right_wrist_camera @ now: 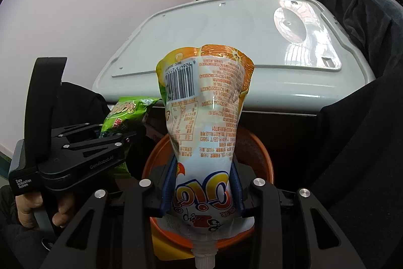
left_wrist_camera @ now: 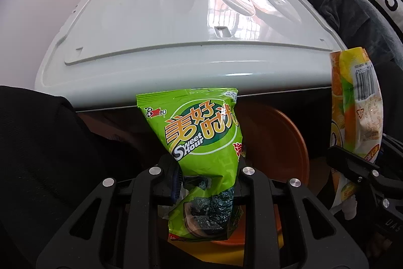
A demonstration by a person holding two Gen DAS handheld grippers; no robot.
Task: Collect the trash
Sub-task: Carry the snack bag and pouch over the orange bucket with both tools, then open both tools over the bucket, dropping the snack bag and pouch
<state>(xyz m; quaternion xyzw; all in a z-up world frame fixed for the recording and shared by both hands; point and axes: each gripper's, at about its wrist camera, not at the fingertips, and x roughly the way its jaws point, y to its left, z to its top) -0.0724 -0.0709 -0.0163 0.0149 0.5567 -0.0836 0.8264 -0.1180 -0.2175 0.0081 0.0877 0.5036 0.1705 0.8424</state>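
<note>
Green packet (left_wrist_camera: 201, 143) (crumpled) sits pinched between left fingers (left_wrist_camera: 176, 180), seemingly.

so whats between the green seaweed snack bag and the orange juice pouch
Nothing but dark open bin and the orange bowl below, clearest in the left wrist view; green seaweed snack bag, orange juice pouch.

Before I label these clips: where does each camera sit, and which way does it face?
Left wrist: on the left gripper, looking steeply down along its fingers at the green snack bag it clamps; black sleeve at left.
Right wrist: on the right gripper, facing down at the clamped drink pouch; a hand shows.
Shared: both bags, the orange bowl and the grey lid.
</note>
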